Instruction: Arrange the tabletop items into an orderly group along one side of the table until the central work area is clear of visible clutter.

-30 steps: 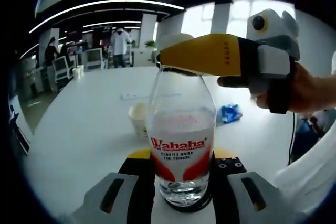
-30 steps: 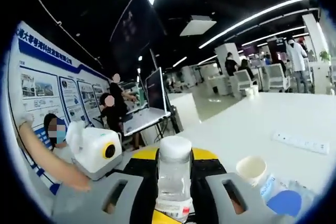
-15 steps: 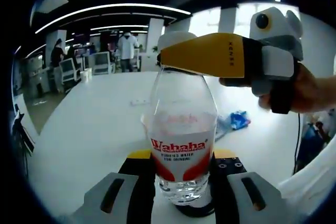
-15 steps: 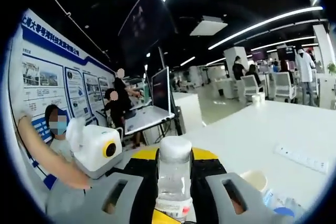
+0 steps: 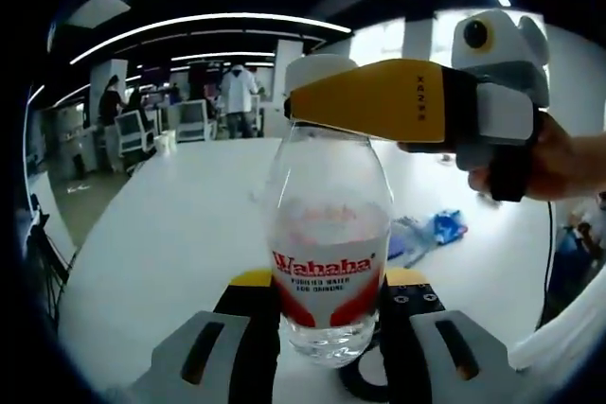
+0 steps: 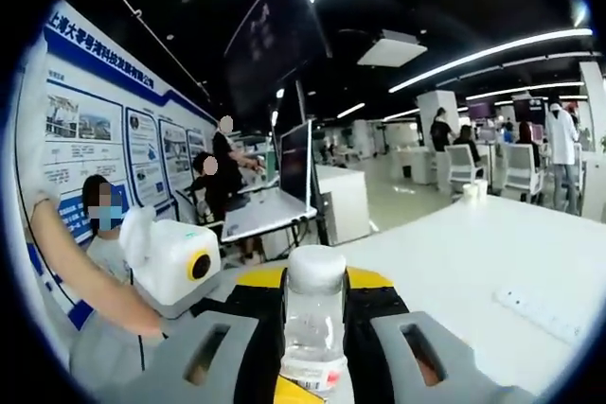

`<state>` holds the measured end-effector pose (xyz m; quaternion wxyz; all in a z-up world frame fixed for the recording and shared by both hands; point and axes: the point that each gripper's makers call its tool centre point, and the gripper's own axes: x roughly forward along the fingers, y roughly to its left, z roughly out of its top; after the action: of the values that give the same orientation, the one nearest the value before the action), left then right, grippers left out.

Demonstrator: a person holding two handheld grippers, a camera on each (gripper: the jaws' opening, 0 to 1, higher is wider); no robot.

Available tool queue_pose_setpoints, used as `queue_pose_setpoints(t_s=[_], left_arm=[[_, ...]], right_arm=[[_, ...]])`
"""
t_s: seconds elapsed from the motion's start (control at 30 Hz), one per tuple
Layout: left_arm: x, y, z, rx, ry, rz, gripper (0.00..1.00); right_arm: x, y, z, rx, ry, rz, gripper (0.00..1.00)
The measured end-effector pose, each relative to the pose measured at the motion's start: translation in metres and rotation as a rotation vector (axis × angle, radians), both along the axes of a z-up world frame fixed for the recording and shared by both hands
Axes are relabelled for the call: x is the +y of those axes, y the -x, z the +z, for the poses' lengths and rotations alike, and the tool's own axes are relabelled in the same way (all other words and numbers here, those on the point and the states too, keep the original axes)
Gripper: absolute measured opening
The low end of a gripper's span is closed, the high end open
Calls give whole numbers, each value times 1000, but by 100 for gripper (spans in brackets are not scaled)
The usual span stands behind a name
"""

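Note:
A clear Wahaha water bottle [image 5: 329,234] with a red and white label stands upright between the jaws of my left gripper [image 5: 329,286], which is shut on its lower body. My right gripper [image 5: 379,101] comes in from the right, held by a hand, with its yellow jaw across the white cap [image 5: 317,71]. In the right gripper view the bottle's neck [image 6: 314,328] and cap [image 6: 316,267] sit between the jaws of my right gripper [image 6: 315,281], which is shut on them. The bottle's base hangs just above a black ring [image 5: 365,380] on the white table [image 5: 170,234].
A blue and clear plastic wrapper [image 5: 431,232] lies on the table to the right of the bottle. A white power strip [image 6: 535,311] lies on the table further off. People, chairs and desks fill the room beyond the table.
The bottle has come up off the black ring, which now shows lower right of its base. Both views have swung, and the paper cup has gone out of sight.

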<state>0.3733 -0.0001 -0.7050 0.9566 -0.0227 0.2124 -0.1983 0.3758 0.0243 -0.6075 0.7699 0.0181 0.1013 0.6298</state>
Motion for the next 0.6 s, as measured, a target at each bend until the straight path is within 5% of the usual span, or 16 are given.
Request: queue_pose_setpoints(t_s=[0.6], left_arm=[[17, -37, -6, -10, -4, 23, 36]], right_arm=[[19, -29, -4, -77, 35, 55, 18]])
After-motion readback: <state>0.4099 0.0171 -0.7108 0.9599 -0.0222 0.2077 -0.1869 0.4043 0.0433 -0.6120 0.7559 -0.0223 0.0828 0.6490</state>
